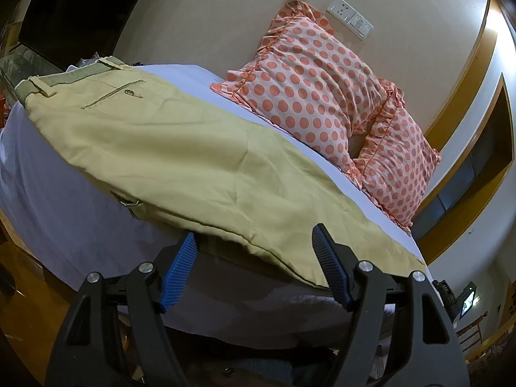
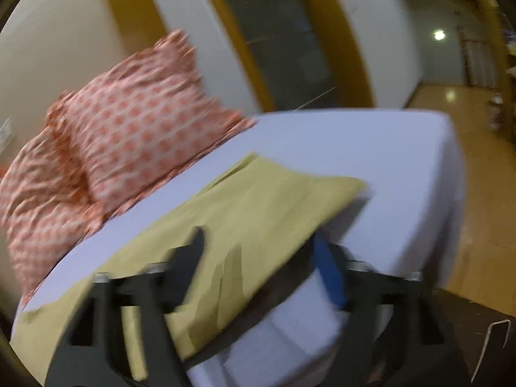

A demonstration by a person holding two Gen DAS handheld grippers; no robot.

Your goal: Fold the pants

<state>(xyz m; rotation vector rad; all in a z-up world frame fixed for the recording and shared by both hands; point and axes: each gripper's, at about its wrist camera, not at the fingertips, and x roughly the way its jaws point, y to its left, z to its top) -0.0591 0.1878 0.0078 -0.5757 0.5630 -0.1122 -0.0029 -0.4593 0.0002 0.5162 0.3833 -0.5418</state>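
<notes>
Khaki pants (image 1: 180,148) lie flat along the white-sheeted bed (image 1: 45,193), waistband and back pocket at the far left, legs running right. My left gripper (image 1: 254,242) is open at the near edge of the pants, its blue pads either side of the fabric's hem, not closed on it. In the blurred right wrist view the leg end of the pants (image 2: 258,219) lies over the bed's front edge. My right gripper (image 2: 261,245) is open, with the fabric edge lying between its jaws.
Two orange polka-dot pillows (image 1: 316,87) lean against the wall behind the pants; they also show in the right wrist view (image 2: 129,122). A wall socket plate (image 1: 350,16) is above them. Wooden floor (image 2: 477,193) lies past the bed's right end.
</notes>
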